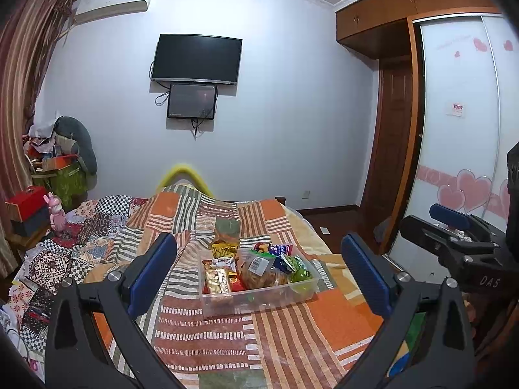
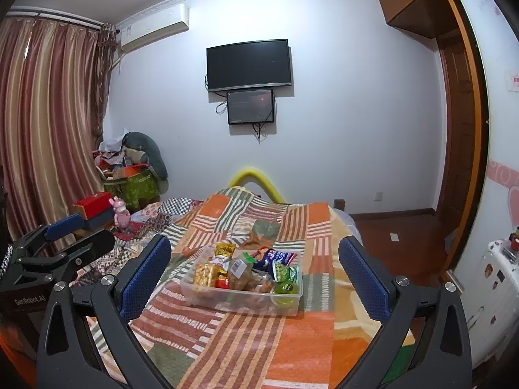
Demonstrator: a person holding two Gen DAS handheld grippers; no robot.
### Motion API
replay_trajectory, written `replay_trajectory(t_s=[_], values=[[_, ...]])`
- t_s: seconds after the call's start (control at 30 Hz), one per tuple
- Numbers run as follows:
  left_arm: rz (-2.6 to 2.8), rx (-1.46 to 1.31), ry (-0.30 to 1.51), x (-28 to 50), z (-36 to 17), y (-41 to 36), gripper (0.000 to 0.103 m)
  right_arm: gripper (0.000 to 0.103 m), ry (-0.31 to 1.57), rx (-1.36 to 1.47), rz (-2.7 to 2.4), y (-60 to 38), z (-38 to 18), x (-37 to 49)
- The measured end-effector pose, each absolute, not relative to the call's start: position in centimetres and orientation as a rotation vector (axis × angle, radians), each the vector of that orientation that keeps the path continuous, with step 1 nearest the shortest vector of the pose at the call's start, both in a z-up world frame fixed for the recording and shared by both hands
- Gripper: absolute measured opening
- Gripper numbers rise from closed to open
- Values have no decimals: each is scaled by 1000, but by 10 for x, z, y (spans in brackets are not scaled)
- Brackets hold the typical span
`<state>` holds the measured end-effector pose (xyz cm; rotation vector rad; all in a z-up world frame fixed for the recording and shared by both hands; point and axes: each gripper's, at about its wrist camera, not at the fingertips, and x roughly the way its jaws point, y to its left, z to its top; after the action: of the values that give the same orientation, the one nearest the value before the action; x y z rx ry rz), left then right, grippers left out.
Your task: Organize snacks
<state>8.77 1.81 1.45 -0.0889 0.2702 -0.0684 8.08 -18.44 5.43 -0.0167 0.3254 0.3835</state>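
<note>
Left gripper [image 1: 259, 272]: hovering above the bed, jaws standing wide apart, gripping nothing; blue pads [image 1: 152, 272] flanking the bin in its own view
Right gripper [image 2: 256, 275]: hovering above the bed beside the left one, jaws standing wide apart, gripping nothing; also showing at the right edge of the left view, where its opening cannot be judged
Bin [image 1: 259, 298]: clear plastic, sitting flat on the quilt [image 1: 207, 334] near mid-bed, ahead of both grippers and touching neither
Snacks [image 1: 249, 269]: lying piled inside the bin, packets leaning on one another
Gold packet [image 2: 205, 274]: lying at the bin's left end, next to a red packet [image 2: 222, 282]
Barcode bag [image 1: 259, 270]: clear, holding brown snacks, sitting mid-bin with its label facing up
Green cup [image 2: 285, 289]: sitting in the bin's right near corner against the wall
Blue packet [image 2: 279, 256]: leaning at the back right, a green pea packet [image 2: 285, 273] lying just in front of it
Yellow packet [image 1: 224, 249]: standing at the bin's far edge; inside or just behind cannot be told
Quilt: striped orange, brown and green patchwork, covering the bed
TV [image 1: 197, 58]: hanging dark on the far wall, a smaller screen [image 1: 192, 101] mounted just below
Pink toy [image 1: 55, 212]: standing at the bed's left edge near a red box [image 1: 26, 198]
</note>
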Motion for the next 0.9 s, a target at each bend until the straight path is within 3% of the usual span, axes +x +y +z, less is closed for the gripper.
replay_trajectory(t_s=[0.9], values=[[-108, -71, 266, 88, 14, 13, 103, 103, 335, -10, 380, -186, 55, 82]])
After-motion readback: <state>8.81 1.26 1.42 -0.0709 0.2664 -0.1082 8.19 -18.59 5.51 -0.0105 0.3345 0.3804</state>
